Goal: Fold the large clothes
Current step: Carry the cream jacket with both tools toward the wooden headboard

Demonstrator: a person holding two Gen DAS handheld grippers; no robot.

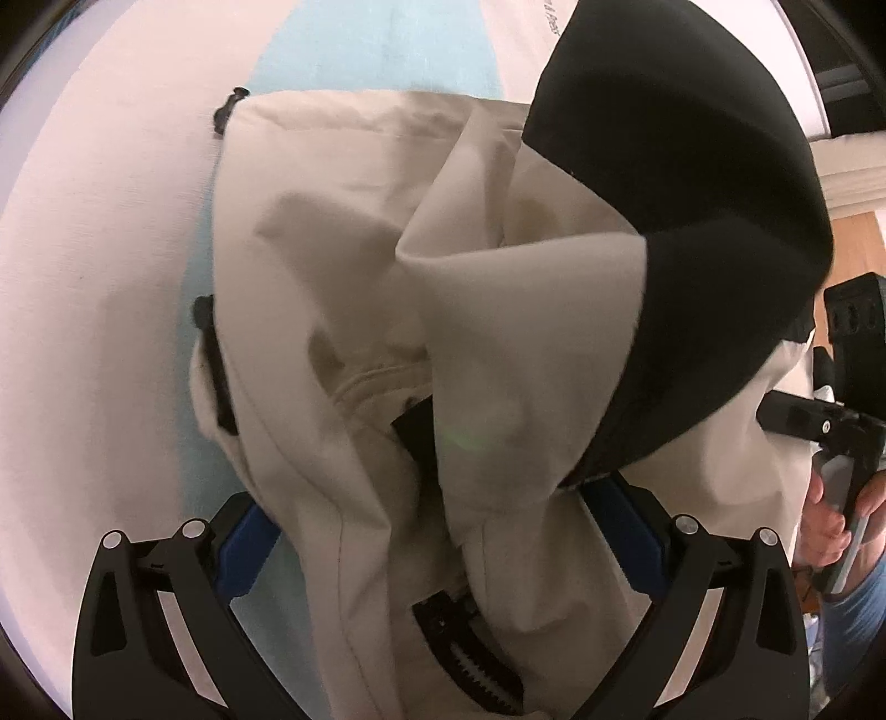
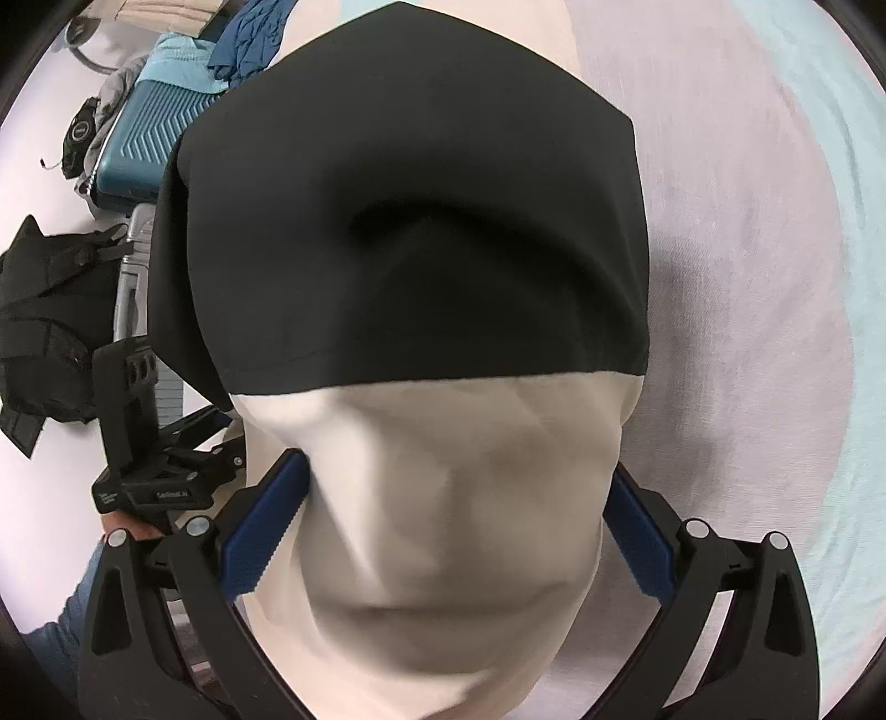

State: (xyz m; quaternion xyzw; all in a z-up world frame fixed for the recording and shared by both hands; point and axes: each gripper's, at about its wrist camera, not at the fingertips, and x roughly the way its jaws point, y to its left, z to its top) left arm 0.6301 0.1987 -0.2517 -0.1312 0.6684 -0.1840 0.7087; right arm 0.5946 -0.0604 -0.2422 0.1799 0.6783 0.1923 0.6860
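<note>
A beige jacket [image 1: 343, 232] with a black panel [image 1: 681, 183] lies bunched on a pale pink and light-blue bed cover [image 1: 94, 232]. Its black zipper [image 1: 470, 664] runs close under the left wrist camera. My left gripper [image 1: 437, 509] stands wide open, straddling the folded beige cloth, blue pads [image 1: 243, 548] at either side. My right gripper [image 2: 457, 471] is also spread wide around beige cloth [image 2: 443, 526], with the black panel [image 2: 421, 221] draped just beyond its fingertips. Its left pad's [image 2: 260, 531] ribbed face shows bare beside the cloth. The two grippers are side by side.
Left of the bed, the right wrist view shows a teal suitcase [image 2: 149, 149], a black bag [image 2: 44, 310] and blue clothes [image 2: 249, 39]. A hand [image 1: 830, 526] holds the right gripper's body [image 1: 847, 343] at the left wrist view's right edge. White printed cloth [image 1: 526, 39] lies farther back.
</note>
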